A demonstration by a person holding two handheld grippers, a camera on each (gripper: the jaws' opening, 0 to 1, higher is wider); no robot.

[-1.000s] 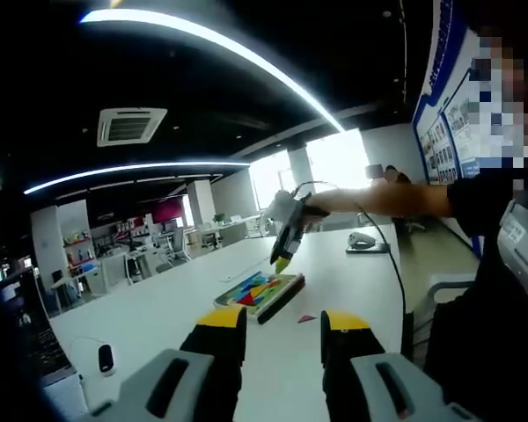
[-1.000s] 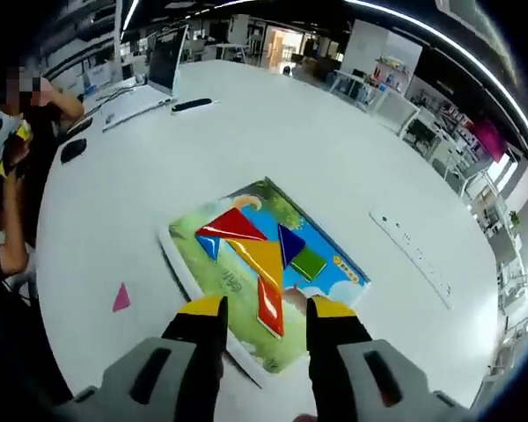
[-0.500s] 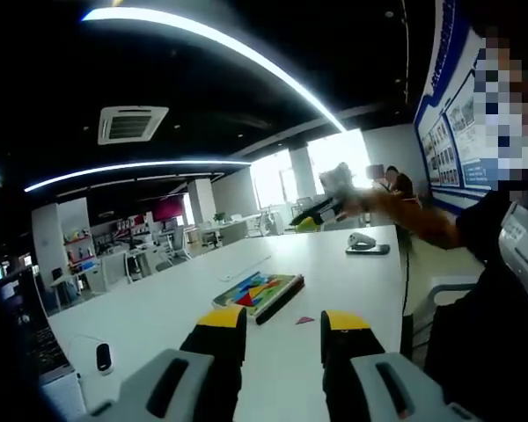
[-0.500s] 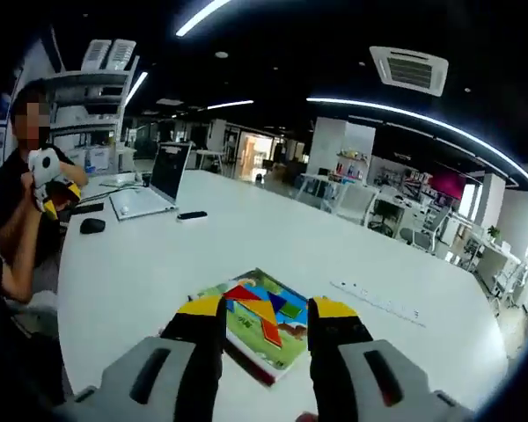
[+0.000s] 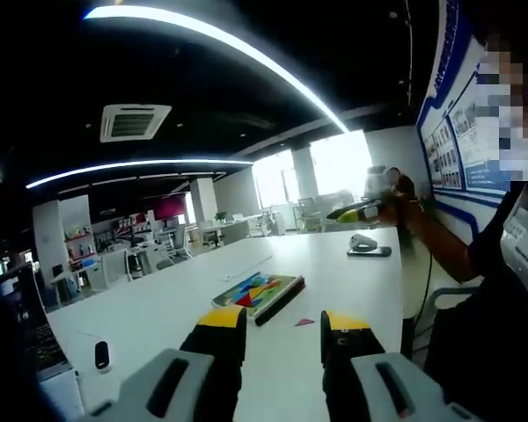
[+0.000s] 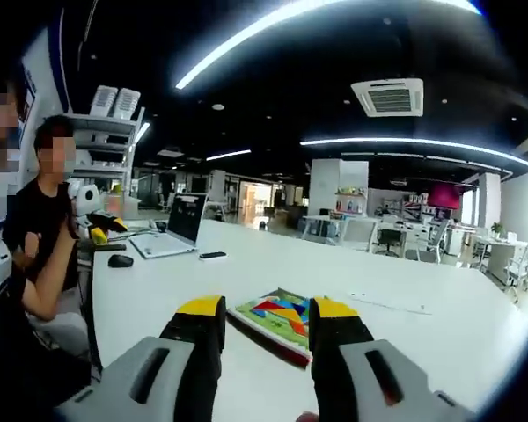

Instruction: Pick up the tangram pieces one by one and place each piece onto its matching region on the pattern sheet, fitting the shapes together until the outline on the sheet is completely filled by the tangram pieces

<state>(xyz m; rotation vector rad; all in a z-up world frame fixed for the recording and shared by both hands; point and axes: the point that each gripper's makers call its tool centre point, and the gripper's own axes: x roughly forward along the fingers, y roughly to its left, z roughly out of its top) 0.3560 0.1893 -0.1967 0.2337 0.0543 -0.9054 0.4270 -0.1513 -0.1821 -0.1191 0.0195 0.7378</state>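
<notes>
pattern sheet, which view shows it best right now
The left gripper view: the pattern sheet lies unblocked beyond the open left gripper. In the right gripper view, the right gripper covers part of it.

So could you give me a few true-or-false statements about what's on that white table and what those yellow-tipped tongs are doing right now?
1. The left tongs are holding a puzzle piece. False: they are open with nothing between them.
2. The pattern sheet carries several coloured tangram pieces. True.
3. A small pink piece lies on the table apart from the sheet. True.
4. The laptop is closed flat. False: its screen stands open.
5. The right tongs are gripping the sheet. False: they are open, held away from it.
</notes>
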